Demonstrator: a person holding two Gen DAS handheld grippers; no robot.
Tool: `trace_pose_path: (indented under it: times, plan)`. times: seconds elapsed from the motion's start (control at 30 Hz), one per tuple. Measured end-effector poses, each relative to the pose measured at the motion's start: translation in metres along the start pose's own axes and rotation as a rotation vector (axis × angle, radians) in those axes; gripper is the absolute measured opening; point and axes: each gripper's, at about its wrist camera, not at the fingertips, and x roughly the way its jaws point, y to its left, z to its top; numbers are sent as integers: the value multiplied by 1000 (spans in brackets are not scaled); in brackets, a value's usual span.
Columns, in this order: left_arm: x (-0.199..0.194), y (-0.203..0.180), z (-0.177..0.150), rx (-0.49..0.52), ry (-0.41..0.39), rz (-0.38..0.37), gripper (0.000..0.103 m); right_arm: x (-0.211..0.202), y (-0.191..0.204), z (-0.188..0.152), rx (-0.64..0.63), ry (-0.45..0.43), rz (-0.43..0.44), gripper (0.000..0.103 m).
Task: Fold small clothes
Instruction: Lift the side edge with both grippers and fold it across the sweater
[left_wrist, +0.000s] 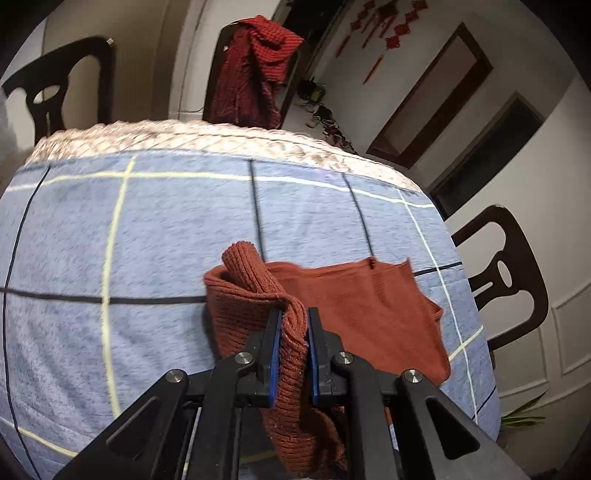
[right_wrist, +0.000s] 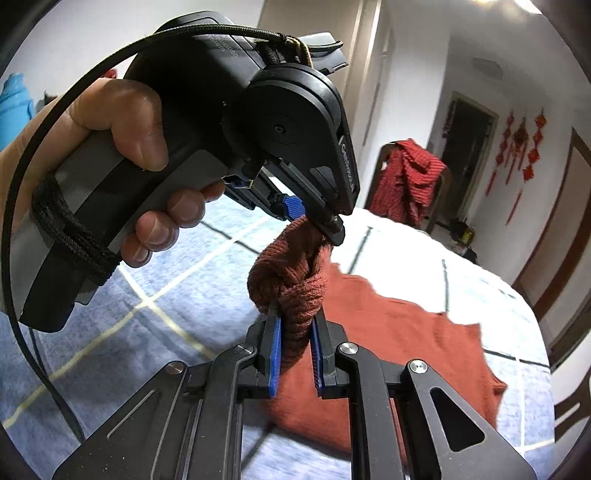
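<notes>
1. Left wrist view: the left gripper sits at 6 o'clock, its blue-padded jaws clenched on a twisted rib-knit fold of the rust-red sweater. A knit cuff curls up at about 11 o'clock from the jaws, and more fabric hangs below them toward the lens. The flat body of the sweater lies toward 3 o'clock, resting on the blue checked blanket that covers the table.
2. Same view, background: a pale woven edge borders the blanket's far side at 12 o'clock. Behind it a dark red garment drapes over a dark wooden chair, one of several around the table.
3. Right wrist view: the right gripper at 6 o'clock grasps a bunched, knotted-looking roll of the same sweater between its blue pads.
4. Same view: directly at 12 o'clock from that roll, the left gripper pinches the top of the bunch, carried by the person's left hand at 10 o'clock. The sweater's body spreads toward 4 o'clock on the blanket.
</notes>
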Motion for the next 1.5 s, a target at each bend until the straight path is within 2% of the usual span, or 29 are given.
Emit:
trace_pose_path:
  times: [0.27, 0.6, 0.8, 0.87, 1.0, 1.13, 1.33, 1.43, 1.5]
  plan:
    - [16, -55, 12, 66, 16, -2, 14, -17, -36, -8, 71, -16, -41, 14]
    - [55, -116, 20, 123, 62, -21, 14, -32, -80, -28, 131, -4, -94, 13]
    - [82, -141, 16, 161, 115, 3, 14, -38, -98, -43, 196, 23, -77, 13]
    - [88, -149, 13, 178, 126, 16, 14, -40, -105, -47, 225, 31, -54, 13]
    - [96, -150, 9, 186, 147, 57, 14, -34, -123, -57, 350, 73, 58, 13]
    - [105, -149, 8, 169, 164, 67, 15, -34, -140, -64, 434, 80, 105, 13]
    - [112, -151, 4, 186, 180, 84, 15, -16, -169, -68, 538, 140, 226, 13]
    - [113, -149, 5, 174, 177, 85, 16, -14, -176, -64, 559, 133, 256, 23]
    - [114, -148, 6, 166, 185, 79, 20, -11, -187, -63, 574, 138, 262, 46]
